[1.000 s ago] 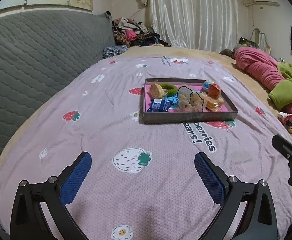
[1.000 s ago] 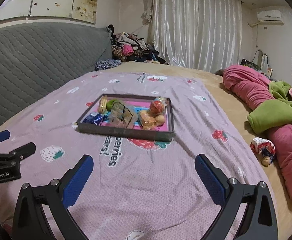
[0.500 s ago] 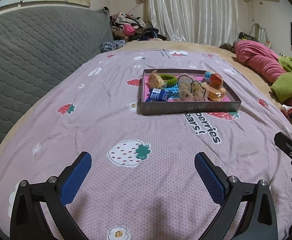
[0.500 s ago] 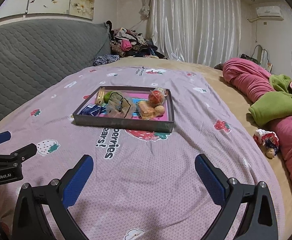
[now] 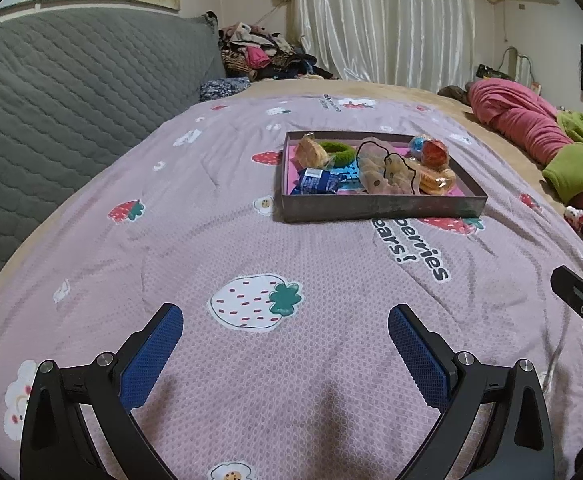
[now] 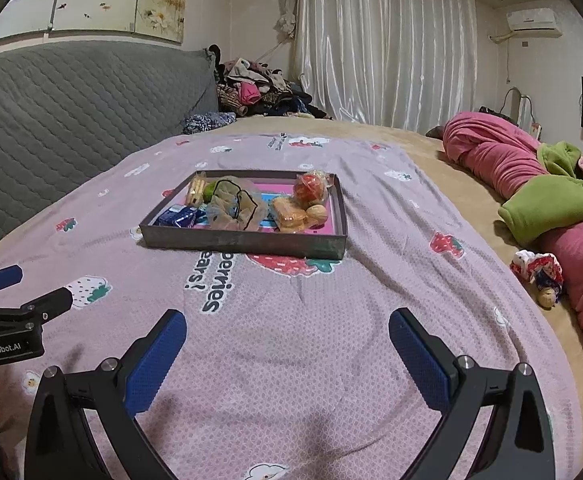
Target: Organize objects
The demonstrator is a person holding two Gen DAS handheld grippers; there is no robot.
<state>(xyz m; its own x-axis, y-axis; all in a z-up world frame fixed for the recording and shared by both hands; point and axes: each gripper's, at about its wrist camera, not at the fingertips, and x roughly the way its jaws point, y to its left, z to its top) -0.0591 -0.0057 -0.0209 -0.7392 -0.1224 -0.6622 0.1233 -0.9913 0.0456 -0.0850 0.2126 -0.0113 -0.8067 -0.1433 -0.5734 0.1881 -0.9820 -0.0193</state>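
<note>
A shallow dark tray (image 5: 379,207) (image 6: 243,240) with a pink floor rests on the strawberry-print blanket in the middle of the bed. Inside lie a blue snack packet (image 5: 317,181) (image 6: 177,216), a green ring (image 5: 337,151), clear bags of cookies (image 5: 387,170) (image 6: 235,202), orange pastries (image 5: 435,178) (image 6: 289,212) and a wrapped red ball (image 5: 433,151) (image 6: 310,187). My left gripper (image 5: 285,322) hovers open above the blanket, well short of the tray. My right gripper (image 6: 287,326) is open too, nothing between its blue pads, also short of the tray.
A grey quilted headboard (image 5: 63,92) rises on the left. Pink and green bedding (image 6: 531,184) is heaped on the right, with a small doll (image 6: 539,274) beside it. Clothes (image 5: 259,54) are piled at the far end before the white curtain (image 6: 379,48).
Both grippers have drifted a little closer to the tray, which looks slightly larger. Both have stayed open throughout.
</note>
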